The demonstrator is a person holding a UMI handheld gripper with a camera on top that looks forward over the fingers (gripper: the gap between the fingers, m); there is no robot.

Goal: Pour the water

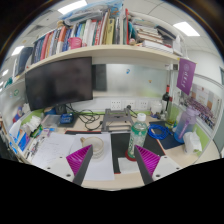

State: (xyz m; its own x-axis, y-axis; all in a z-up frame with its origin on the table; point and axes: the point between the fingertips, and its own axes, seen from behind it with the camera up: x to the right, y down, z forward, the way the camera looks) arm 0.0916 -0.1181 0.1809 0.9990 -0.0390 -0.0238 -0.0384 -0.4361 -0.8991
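A clear plastic water bottle with a green cap stands upright on the desk, ahead of my right finger and a little beyond it. A white cup-like vessel sits just ahead of my left finger. My gripper is open, its magenta pads spread wide, with nothing between them but a white sheet and a dark mat on the desk.
A black monitor stands at the back left under a shelf of books. Cables and small items clutter the desk's middle. A second bottle and a blue tray are at the right, a white mug beyond them.
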